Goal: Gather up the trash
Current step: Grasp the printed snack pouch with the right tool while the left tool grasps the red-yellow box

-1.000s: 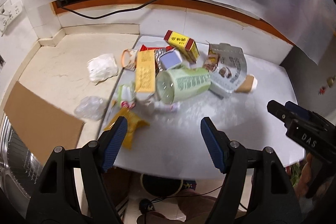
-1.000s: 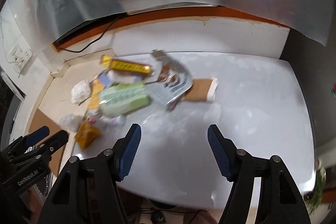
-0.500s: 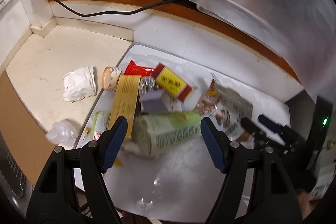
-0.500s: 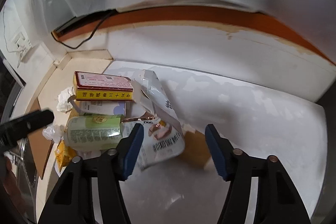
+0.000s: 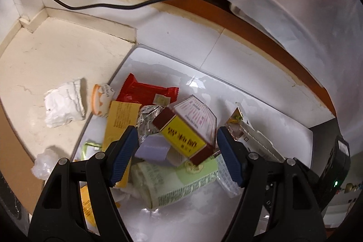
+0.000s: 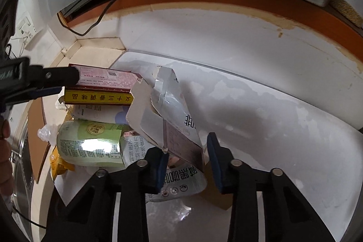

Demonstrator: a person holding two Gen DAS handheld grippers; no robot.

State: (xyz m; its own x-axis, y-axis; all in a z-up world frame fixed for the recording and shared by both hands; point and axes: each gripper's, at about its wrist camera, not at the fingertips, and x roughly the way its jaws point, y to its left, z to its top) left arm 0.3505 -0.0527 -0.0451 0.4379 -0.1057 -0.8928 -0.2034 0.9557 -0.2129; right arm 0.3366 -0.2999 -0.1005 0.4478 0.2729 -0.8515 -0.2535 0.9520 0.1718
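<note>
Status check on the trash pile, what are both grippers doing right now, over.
Left gripper open over the yellow box. Right gripper closing around the torn silver pouch, pads not yet pressing. Green can lies beside it, nothing blocking.

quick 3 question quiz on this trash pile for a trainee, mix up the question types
1. True or false: the left gripper is clamped on the yellow and red box.
2. Which item lies on the beige counter, off the white tray? A) red wrapper B) crumpled white paper C) green can
3. Fill in: the right gripper is closing around a torn silver ____.

Key: 1 false; 2 B; 3 pouch
</note>
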